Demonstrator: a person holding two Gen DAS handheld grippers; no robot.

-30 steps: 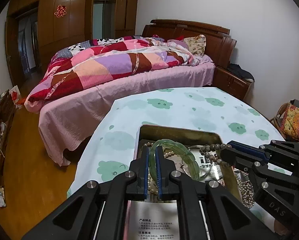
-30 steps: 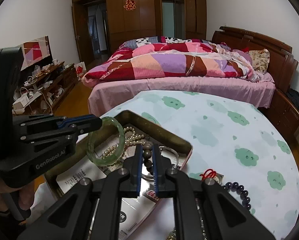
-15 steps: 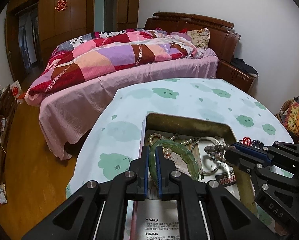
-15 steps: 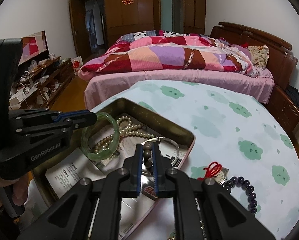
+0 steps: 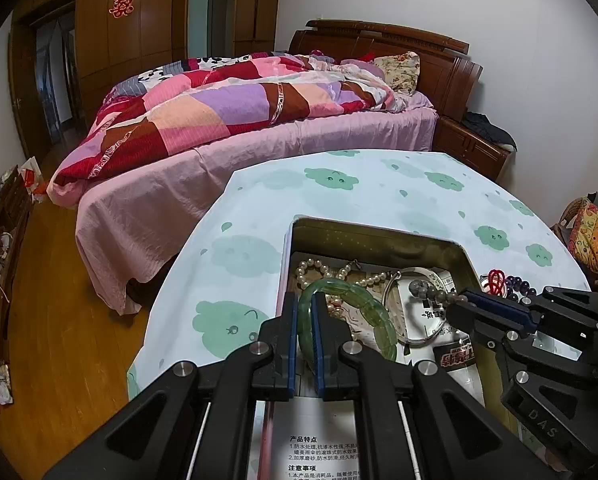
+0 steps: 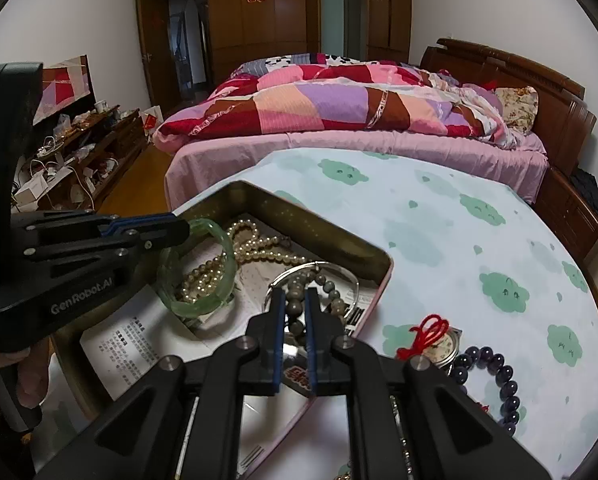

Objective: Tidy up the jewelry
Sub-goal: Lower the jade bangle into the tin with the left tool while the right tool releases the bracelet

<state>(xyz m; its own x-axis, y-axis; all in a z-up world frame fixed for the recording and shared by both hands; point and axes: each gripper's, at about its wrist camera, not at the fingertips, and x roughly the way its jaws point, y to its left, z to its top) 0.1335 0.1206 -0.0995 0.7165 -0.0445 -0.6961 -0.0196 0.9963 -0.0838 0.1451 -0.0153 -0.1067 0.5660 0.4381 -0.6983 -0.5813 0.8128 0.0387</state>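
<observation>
At lower centre over the tin (image 5: pixel 379 236), the left gripper (image 5: pixel 306 320) pinches the rigid, breakable green bangle (image 5: pixel 375 316) by its rim, while the right gripper (image 6: pixel 295 320) clamps the limp bead string (image 6: pixel 331 286).

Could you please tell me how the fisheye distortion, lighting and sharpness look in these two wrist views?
Left wrist view: strong barrel bend, black corners, dim even room light; the translucent green bangle in the left tool is sharp. Right wrist view: same curving of walls and the cloud-print tablecloth; soft glare on the gold-lined rectangular tin; the grey-brown bead bracelet in the right tool is clear.
</observation>
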